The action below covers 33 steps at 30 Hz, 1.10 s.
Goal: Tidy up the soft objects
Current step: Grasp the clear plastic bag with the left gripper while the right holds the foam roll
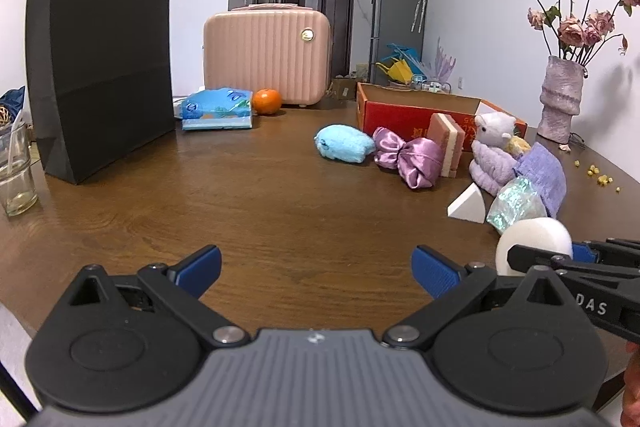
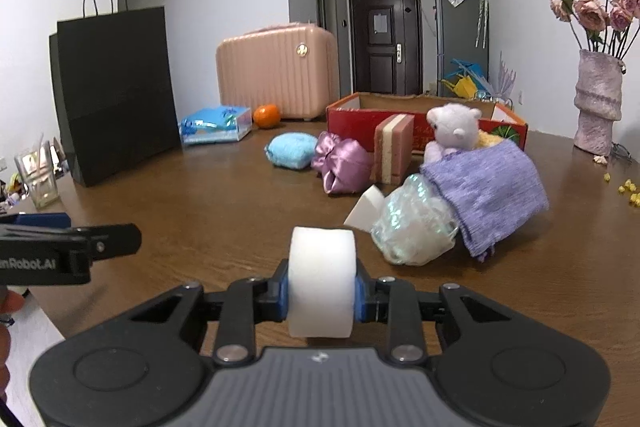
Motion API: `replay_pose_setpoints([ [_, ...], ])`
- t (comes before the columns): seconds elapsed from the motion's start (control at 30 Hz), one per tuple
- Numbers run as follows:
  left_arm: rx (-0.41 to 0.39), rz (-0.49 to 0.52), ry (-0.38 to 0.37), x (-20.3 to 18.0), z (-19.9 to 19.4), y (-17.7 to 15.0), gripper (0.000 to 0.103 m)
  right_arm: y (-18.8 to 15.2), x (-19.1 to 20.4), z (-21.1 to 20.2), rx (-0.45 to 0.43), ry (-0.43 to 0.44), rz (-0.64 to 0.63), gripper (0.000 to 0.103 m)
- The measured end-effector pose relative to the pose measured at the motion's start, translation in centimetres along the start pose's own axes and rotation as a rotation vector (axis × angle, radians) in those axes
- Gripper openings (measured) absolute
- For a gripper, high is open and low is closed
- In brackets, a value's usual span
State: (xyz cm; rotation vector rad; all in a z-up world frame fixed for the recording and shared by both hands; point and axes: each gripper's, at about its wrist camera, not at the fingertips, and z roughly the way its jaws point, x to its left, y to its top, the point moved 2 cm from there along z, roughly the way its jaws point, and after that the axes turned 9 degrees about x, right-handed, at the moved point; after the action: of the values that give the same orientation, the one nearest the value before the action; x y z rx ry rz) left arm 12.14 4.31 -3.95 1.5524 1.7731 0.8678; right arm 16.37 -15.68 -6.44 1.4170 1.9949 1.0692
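Note:
My right gripper (image 2: 321,297) is shut on a white round sponge (image 2: 322,279), held above the table's near edge; the sponge also shows in the left wrist view (image 1: 534,241). My left gripper (image 1: 316,269) is open and empty over bare table, left of the right one. Ahead lie soft things: a blue plush (image 2: 291,150), a purple satin bow (image 2: 342,163), a pink layered sponge (image 2: 394,148), a white wedge sponge (image 2: 366,206), a shiny wrapped bundle (image 2: 412,227), a purple cloth (image 2: 490,191) and a lilac plush toy (image 2: 452,129). Behind them stands an open red cardboard box (image 2: 356,119).
A black paper bag (image 1: 100,67) stands at the left, a glass (image 1: 16,183) near the left edge. A pink case (image 1: 266,53), an orange (image 1: 267,101) and a blue tissue pack (image 1: 218,109) sit at the back. A vase of dried roses (image 1: 560,99) stands right.

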Motion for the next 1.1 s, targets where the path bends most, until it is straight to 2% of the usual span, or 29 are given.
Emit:
replay_pose_setpoints([
  [0.5, 0.001, 0.086, -0.047, -5.3, 2.3, 2.9, 0.103, 1.6, -4.3, -2.9, -0.079, -0.084, 0.046, 0.028],
  [0.9, 0.051, 0.142, -0.111, -11.1, 5.5, 3.5, 0.103, 2.0, -8.4, -3.3, -0.089, -0.167, 0.085, 0.028],
  [1.1, 0.057, 0.183, -0.116, -14.2, 6.7, 3.2, 0.103, 1.7, -9.9, -3.2, -0.081, -0.203, 0.092, 0.028],
])
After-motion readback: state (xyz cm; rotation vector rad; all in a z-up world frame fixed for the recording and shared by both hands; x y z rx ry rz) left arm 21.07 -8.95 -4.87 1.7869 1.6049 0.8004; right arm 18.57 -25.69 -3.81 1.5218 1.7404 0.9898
